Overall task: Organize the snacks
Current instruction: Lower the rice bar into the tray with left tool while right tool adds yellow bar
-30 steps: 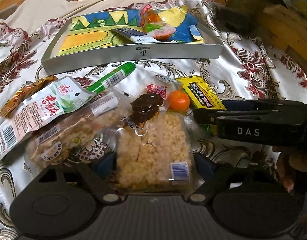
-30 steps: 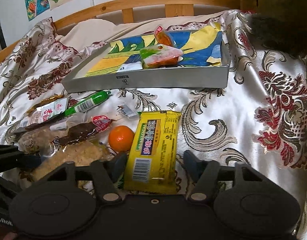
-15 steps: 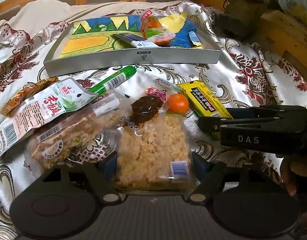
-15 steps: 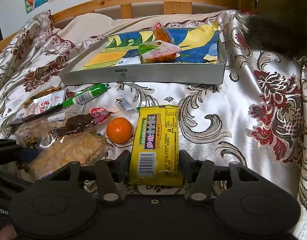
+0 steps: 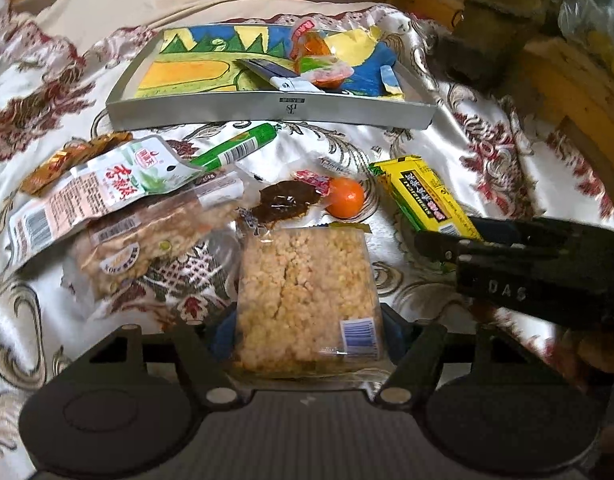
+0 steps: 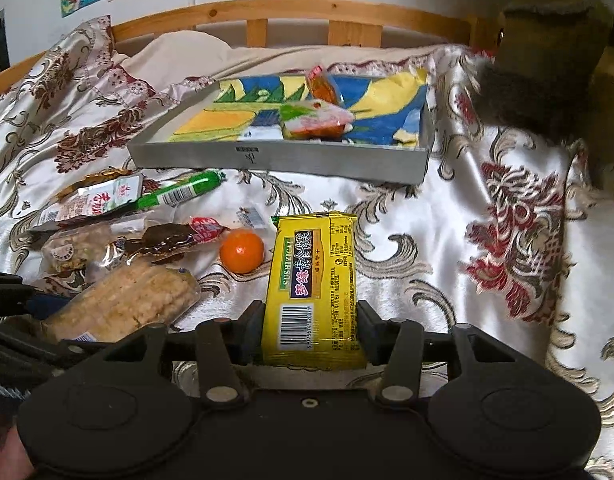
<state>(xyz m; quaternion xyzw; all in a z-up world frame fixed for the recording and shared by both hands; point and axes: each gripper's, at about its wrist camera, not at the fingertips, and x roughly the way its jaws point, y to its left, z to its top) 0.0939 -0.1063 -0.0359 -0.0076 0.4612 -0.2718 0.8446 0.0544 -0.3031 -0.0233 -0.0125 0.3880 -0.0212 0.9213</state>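
My left gripper [image 5: 305, 330] is shut on a clear pack of puffed-rice cake [image 5: 307, 292] and holds it off the bedspread. My right gripper [image 6: 311, 330] is shut on a yellow biscuit pack [image 6: 317, 280], which also shows in the left wrist view [image 5: 423, 196]. The grey box lid [image 5: 267, 110] with a colourful lining lies ahead and holds a few snacks [image 5: 319, 68]; it also shows in the right wrist view [image 6: 279, 160]. The rice cake pack shows at the lower left of the right wrist view [image 6: 123, 304].
On the bedspread lie an orange [image 5: 345, 197], a dark date-like snack [image 5: 285, 202], a green sausage stick [image 5: 237, 148], a nut-brittle pack [image 5: 147, 240], a white-green pouch [image 5: 95, 192] and an orange wrapper [image 5: 67, 156]. A wooden bed rail [image 6: 267, 12] runs behind.
Both grippers have risen and moved toward the box lid, each carrying its pack. The yellow pack now sits clear of the bedspread.
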